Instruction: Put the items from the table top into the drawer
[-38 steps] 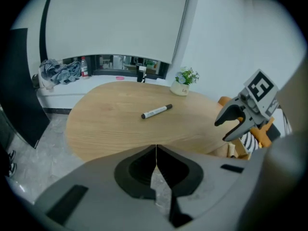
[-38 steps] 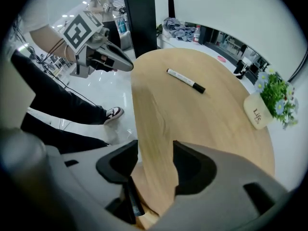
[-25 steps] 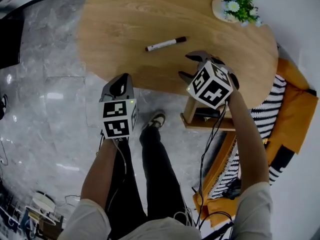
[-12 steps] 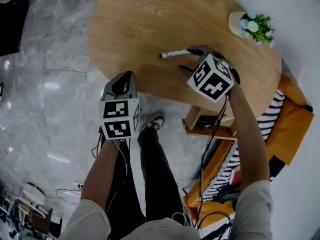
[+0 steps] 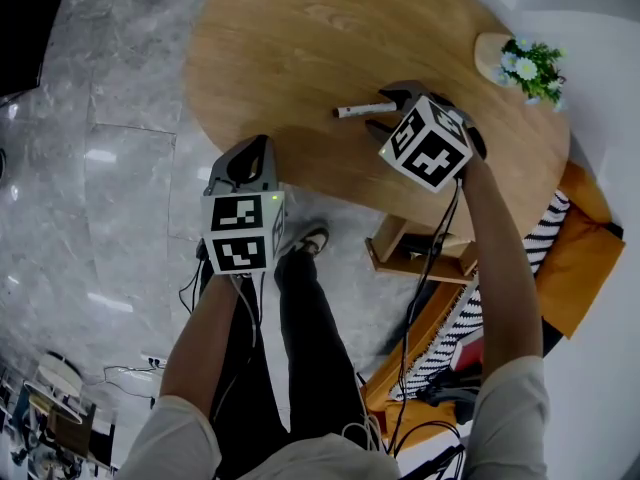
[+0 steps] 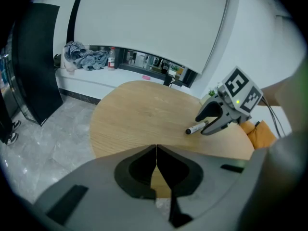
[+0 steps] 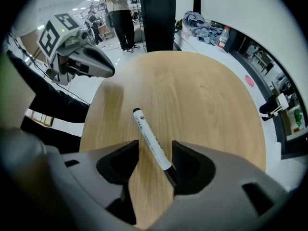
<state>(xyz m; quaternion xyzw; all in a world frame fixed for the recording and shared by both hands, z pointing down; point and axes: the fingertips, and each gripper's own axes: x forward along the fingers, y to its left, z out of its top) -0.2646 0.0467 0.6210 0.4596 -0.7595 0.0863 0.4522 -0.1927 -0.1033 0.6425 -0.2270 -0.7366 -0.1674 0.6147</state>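
Observation:
A white marker with a black cap [image 5: 360, 110] [image 7: 150, 138] lies on the oval wooden table [image 5: 300, 48]. My right gripper [image 5: 386, 110] [image 7: 155, 160] points steeply down over its capped end. The jaws straddle the marker and are closing, with a gap still showing on the left side. In the left gripper view the same marker [image 6: 196, 127] sticks out between the right gripper's [image 6: 214, 120] fingers. My left gripper [image 5: 248, 160] [image 6: 156, 163] hangs over the table's near edge, shut and empty.
A small potted plant [image 5: 530, 63] stands at the table's far right. Under the near right rim sits a low wooden drawer unit [image 5: 420, 256]. Beside it is an orange seat with a striped cushion [image 5: 545, 230]. The person's legs and shoe [image 5: 315, 240] are below.
My right gripper has moved across the table and down onto the marker, which now lies between its jaws. My left gripper has shifted slightly toward the table edge.

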